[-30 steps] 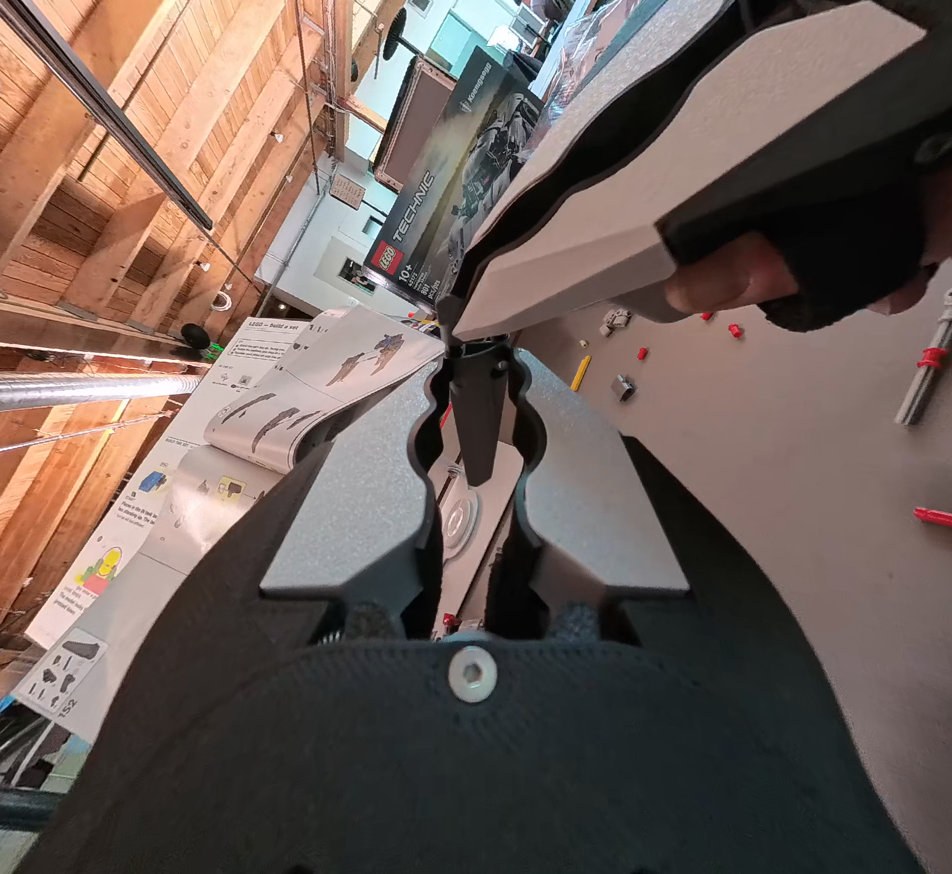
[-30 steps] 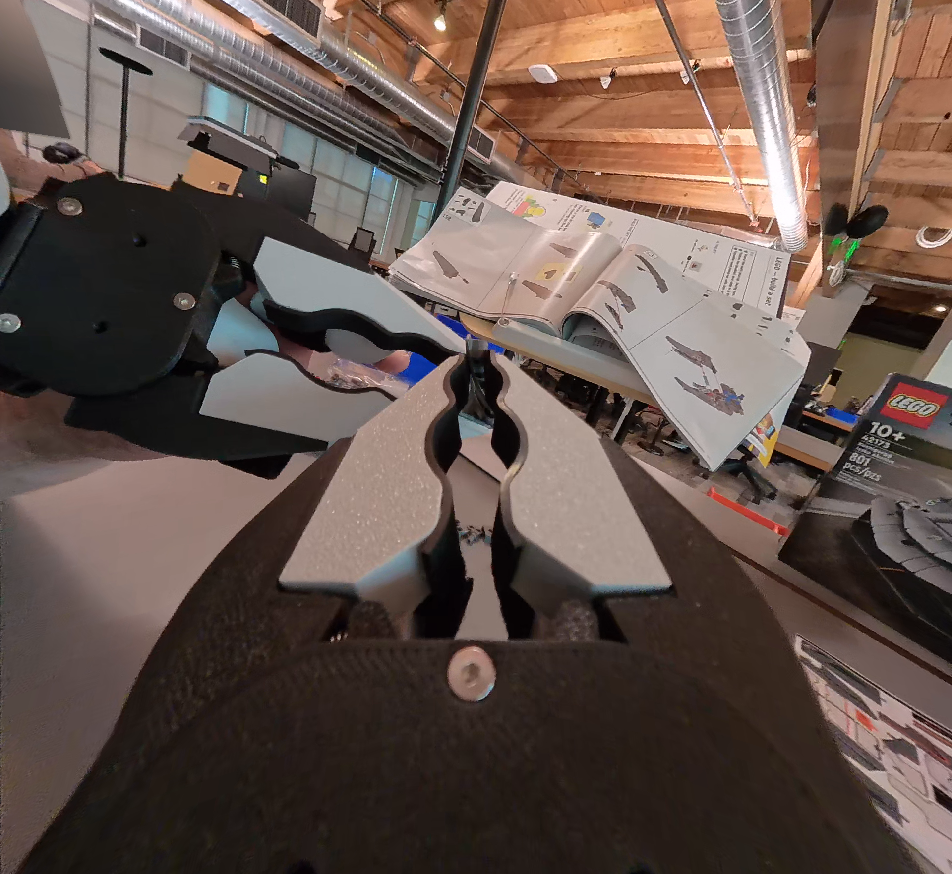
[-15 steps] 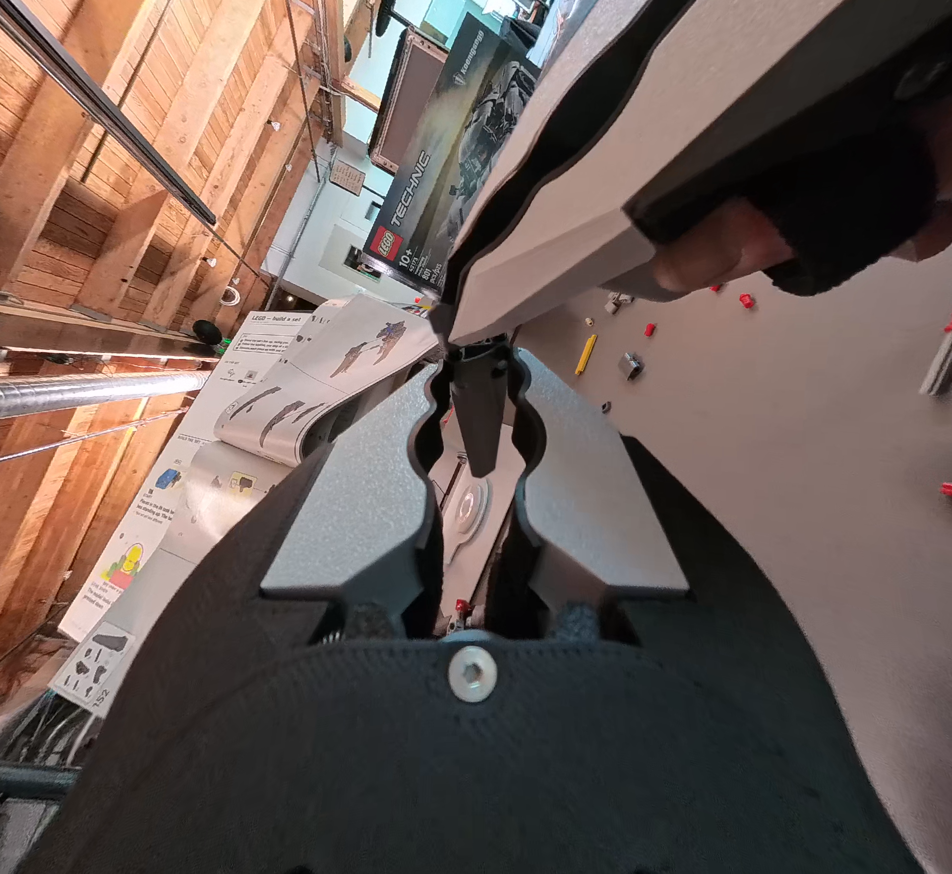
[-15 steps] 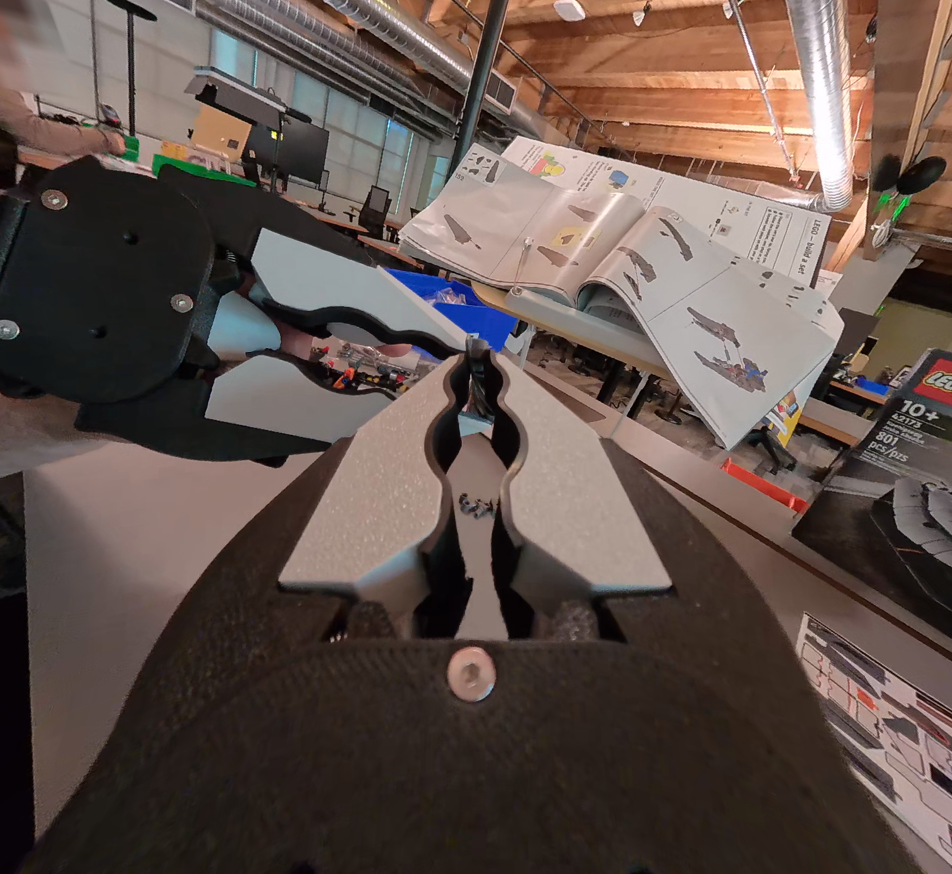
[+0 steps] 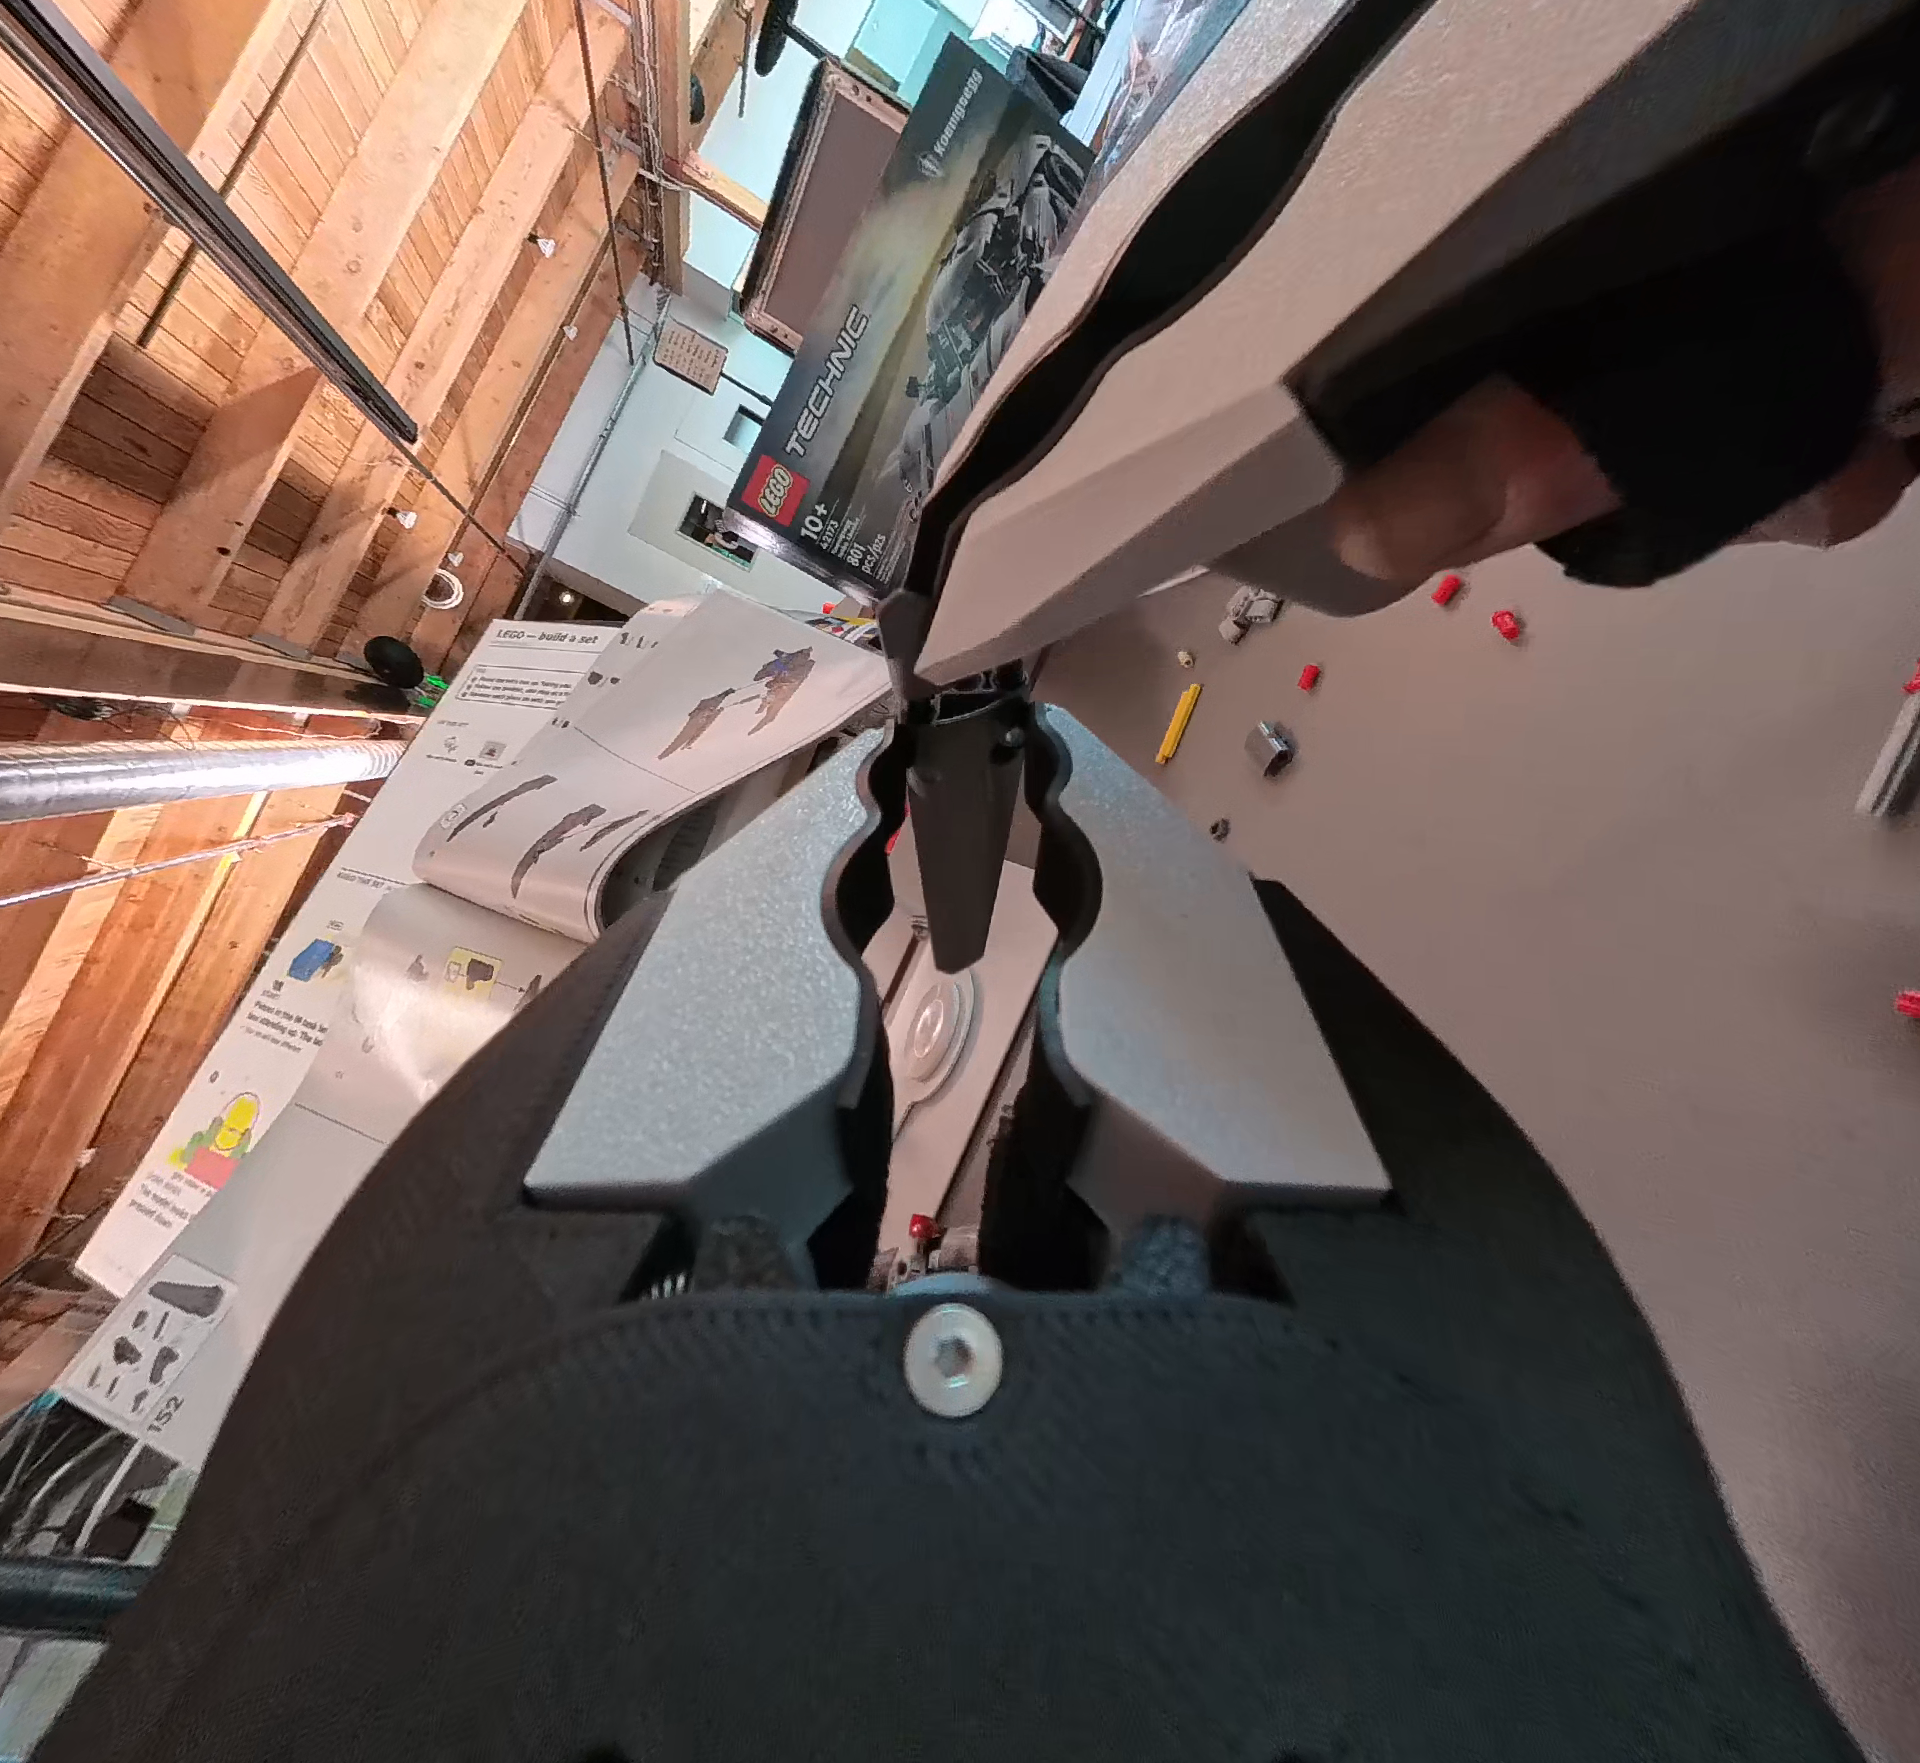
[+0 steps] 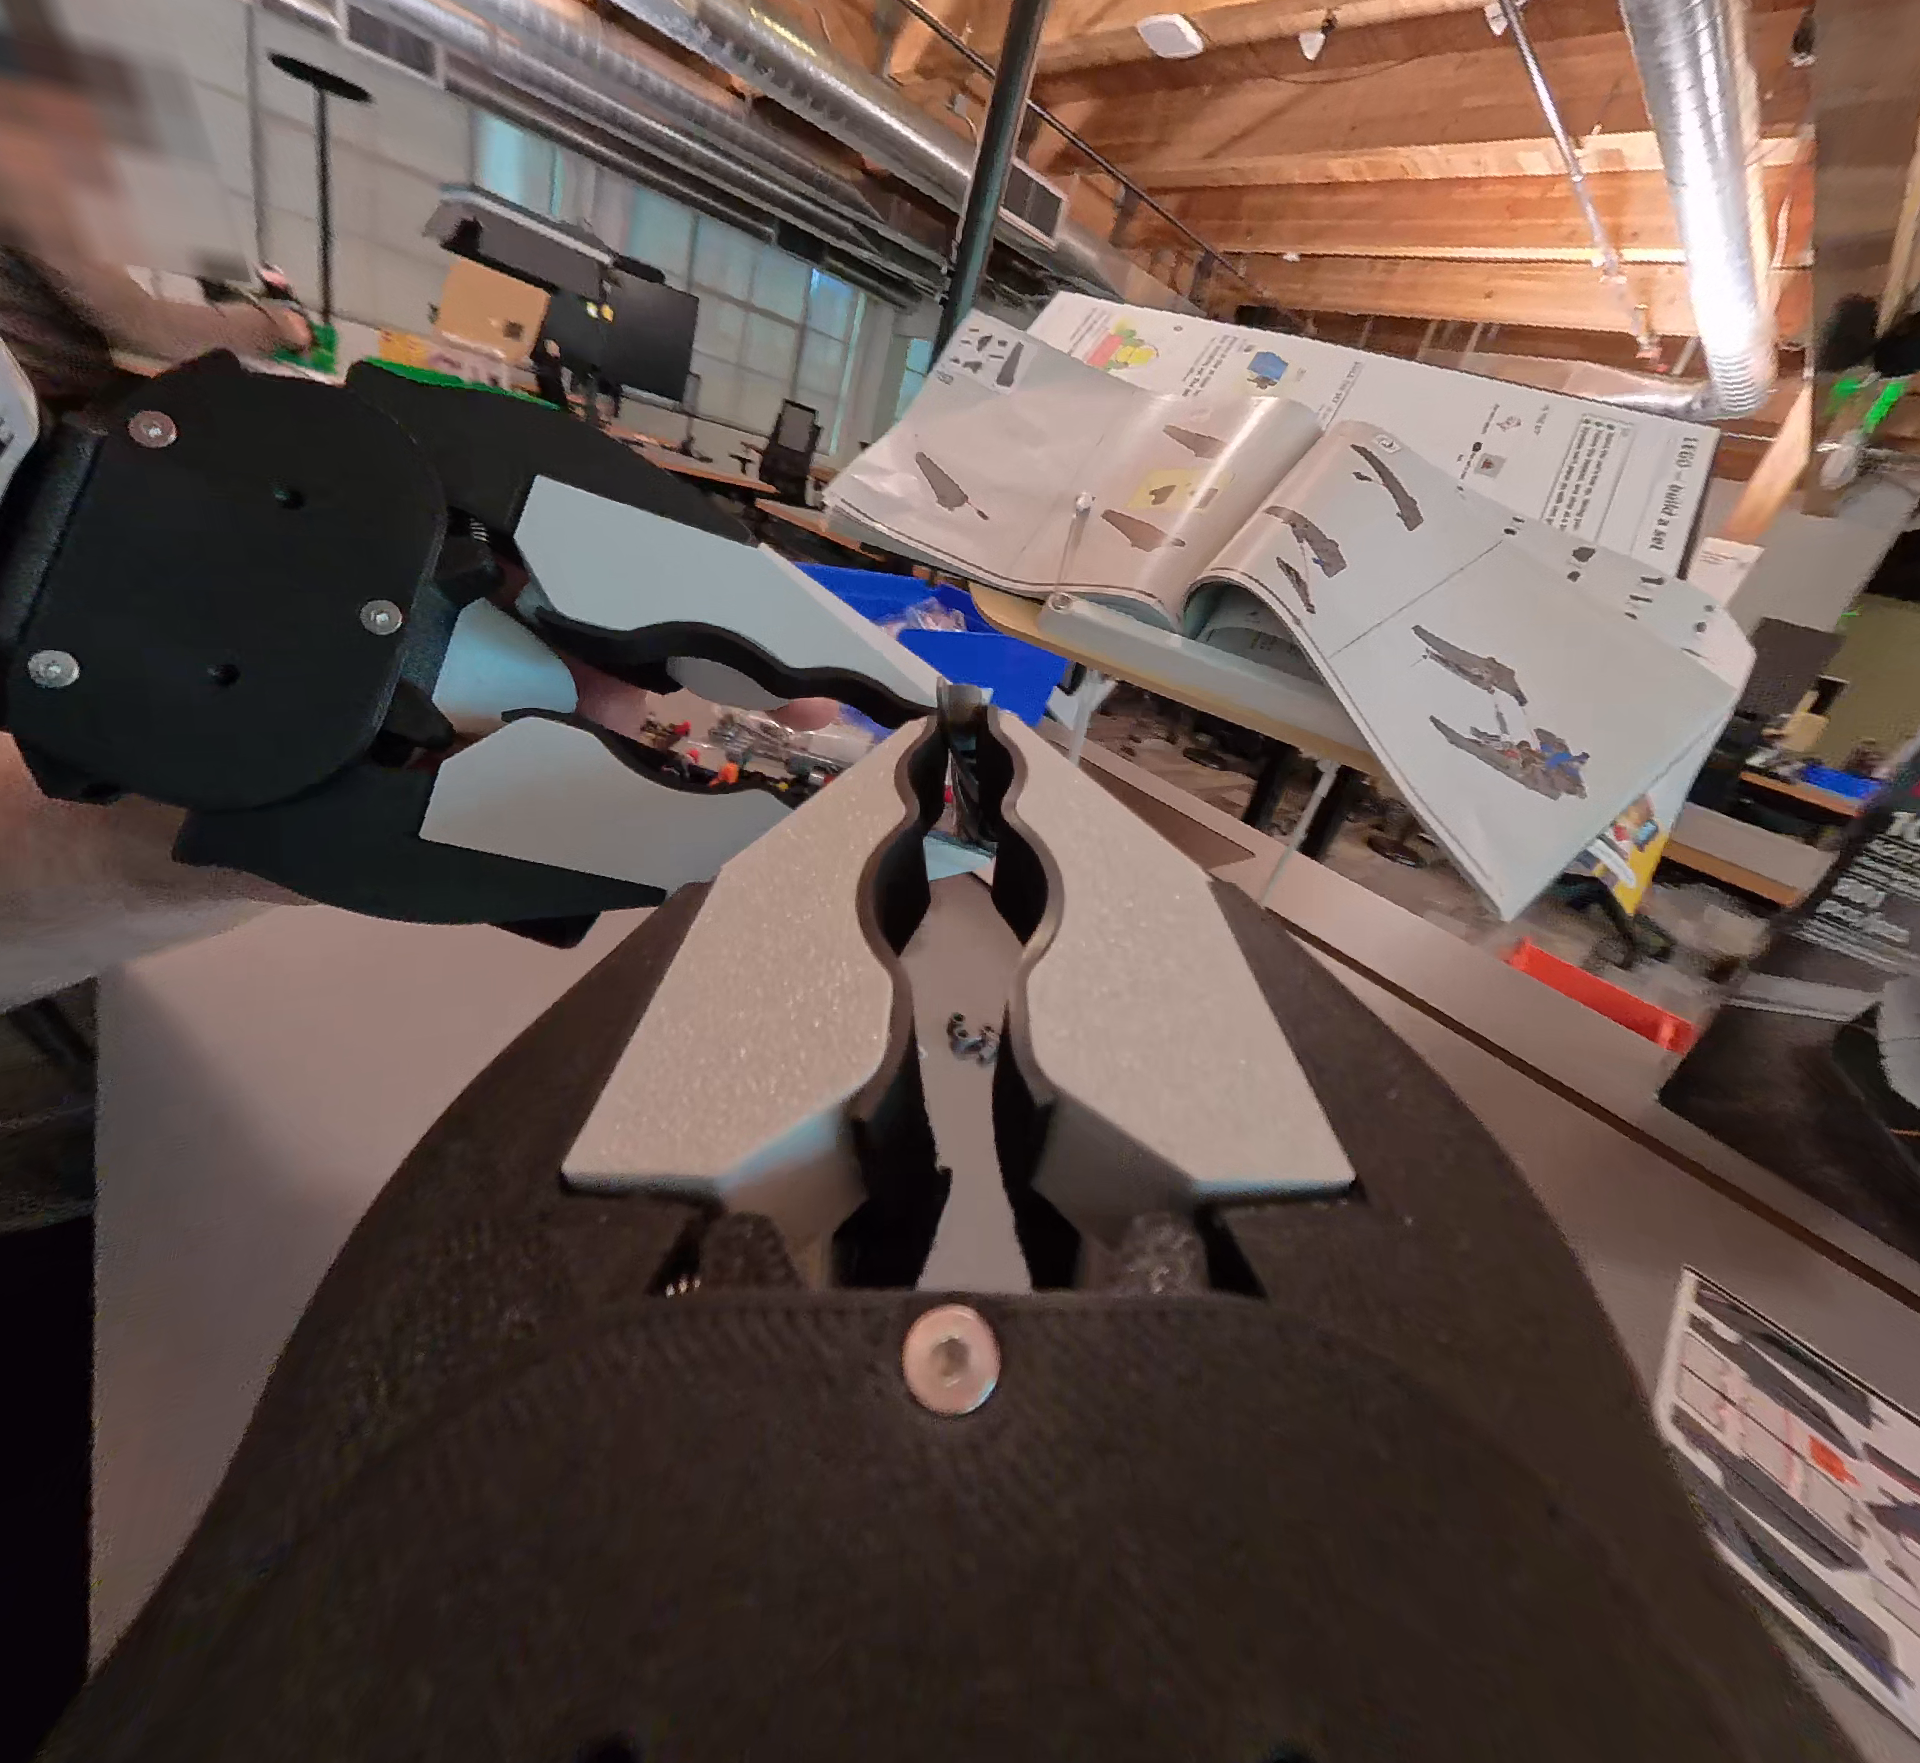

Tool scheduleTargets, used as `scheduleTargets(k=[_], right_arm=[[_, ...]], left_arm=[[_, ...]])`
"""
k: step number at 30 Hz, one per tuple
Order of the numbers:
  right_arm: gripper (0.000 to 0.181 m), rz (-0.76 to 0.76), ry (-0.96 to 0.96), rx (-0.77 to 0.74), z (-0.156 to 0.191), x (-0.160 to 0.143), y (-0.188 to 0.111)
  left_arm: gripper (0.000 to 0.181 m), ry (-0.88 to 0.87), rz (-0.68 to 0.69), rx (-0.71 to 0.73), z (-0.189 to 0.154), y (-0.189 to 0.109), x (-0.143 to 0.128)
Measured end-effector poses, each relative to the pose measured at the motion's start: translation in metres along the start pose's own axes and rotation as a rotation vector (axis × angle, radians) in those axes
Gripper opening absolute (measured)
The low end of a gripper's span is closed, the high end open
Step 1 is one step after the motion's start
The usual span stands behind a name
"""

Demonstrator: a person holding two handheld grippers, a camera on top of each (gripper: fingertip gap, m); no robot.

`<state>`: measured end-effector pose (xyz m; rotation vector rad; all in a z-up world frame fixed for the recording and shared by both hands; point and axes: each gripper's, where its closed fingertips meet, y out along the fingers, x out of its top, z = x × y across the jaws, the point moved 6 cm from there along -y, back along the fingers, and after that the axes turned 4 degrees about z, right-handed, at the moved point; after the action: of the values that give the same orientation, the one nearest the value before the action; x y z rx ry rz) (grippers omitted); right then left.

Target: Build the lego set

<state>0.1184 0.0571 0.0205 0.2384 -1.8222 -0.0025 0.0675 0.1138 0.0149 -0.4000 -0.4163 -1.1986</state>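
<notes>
My left gripper [image 5: 961, 726] is shut on a dark grey tapered lego piece [image 5: 961, 866] that hangs down between its fingers. My right gripper [image 5: 912, 659] comes in from the upper right and its tips meet the top of that piece. In the right wrist view my right gripper [image 6: 958, 728] is shut on the dark lego piece [image 6: 961, 768] at its tips. The left gripper [image 6: 904, 705] reaches in from the left to the same spot. Both are held in the air above the grey table [image 5: 1558, 882]. How the piece's parts join is hidden by the fingers.
An open instruction booklet [image 6: 1351, 591] stands on a holder behind. The lego box [image 5: 914, 342] stands beyond it. Loose pieces lie on the table: a yellow one [image 5: 1179, 724], a grey one [image 5: 1270, 745], red ones [image 5: 1446, 589]. A blue bin [image 6: 935, 612] is farther off. The tips of both grippers are at nearly the same place.
Both grippers stay shut on the dark piece, tips together. The pair has shifted and tilted a little, so the booklet and table pieces have slid in both views.
</notes>
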Motion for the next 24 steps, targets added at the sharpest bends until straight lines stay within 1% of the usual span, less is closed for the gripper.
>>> scheduleTargets(k=[9,18,21,24], right_arm=[[0.004,-0.062,0.043,0.090,-0.007,0.002,-0.007],[0.003,-0.132,0.220,0.193,-0.013,-0.001,-0.010],[0.003,-0.144,0.295,0.239,-0.016,-0.003,-0.010],[0.003,-0.102,0.353,0.265,-0.020,-0.007,-0.009]], left_arm=[[0.019,-0.019,-0.019,-0.037,0.001,-0.003,0.007],[0.018,-0.011,-0.013,-0.035,-0.001,-0.004,0.013],[0.018,-0.007,0.014,-0.057,-0.001,-0.004,0.015],[0.019,-0.054,0.031,-0.122,-0.003,0.001,0.011]])
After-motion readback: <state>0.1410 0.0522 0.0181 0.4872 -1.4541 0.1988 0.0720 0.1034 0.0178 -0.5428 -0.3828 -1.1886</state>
